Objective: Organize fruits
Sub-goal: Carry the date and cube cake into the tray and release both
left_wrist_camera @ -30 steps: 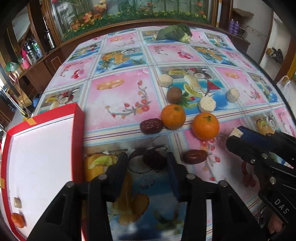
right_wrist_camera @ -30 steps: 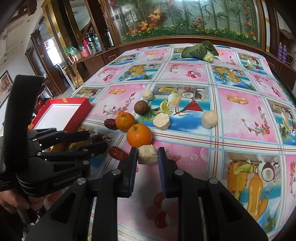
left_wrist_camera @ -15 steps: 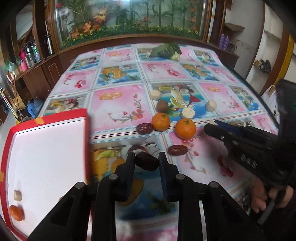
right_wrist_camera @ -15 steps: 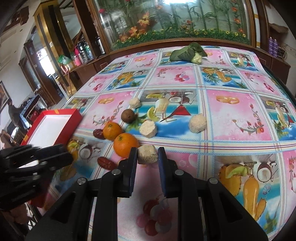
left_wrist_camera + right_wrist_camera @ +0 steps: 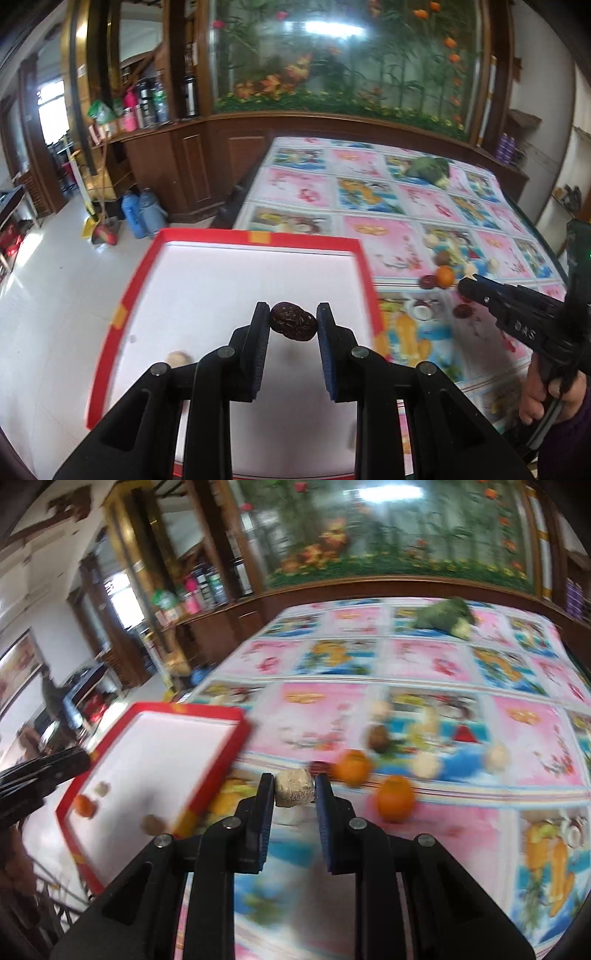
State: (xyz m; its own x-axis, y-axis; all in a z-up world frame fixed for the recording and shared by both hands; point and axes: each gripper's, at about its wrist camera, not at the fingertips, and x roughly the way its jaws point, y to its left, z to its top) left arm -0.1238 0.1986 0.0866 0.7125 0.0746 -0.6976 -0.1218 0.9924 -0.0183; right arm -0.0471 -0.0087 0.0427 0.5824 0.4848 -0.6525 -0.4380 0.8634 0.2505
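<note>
My left gripper (image 5: 292, 325) is shut on a dark red date (image 5: 293, 326) and holds it above the white floor of the red-rimmed box (image 5: 255, 237). A small beige piece (image 5: 178, 358) lies in the box near the left finger. My right gripper (image 5: 294, 789) is shut on a beige rough-skinned chunk (image 5: 294, 788), lifted over the table just right of the red box (image 5: 192, 709). That box holds an orange (image 5: 84, 805) and two small pieces. On the cloth lie two oranges (image 5: 395, 797), a brown round fruit (image 5: 379, 737) and several beige chunks. The right gripper (image 5: 466, 285) shows in the left wrist view.
A flowered tablecloth (image 5: 424, 664) covers the table, with a leafy green vegetable (image 5: 445, 618) at its far end. The box overhangs the table's left edge above a tiled floor (image 5: 62, 266). Wooden cabinets (image 5: 192, 162) and a glass display stand behind. A hand (image 5: 539, 398) grips the right tool.
My left gripper lifted the date off the cloth and swung left over the red box. My right gripper raised the beige chunk and moved left toward the box.
</note>
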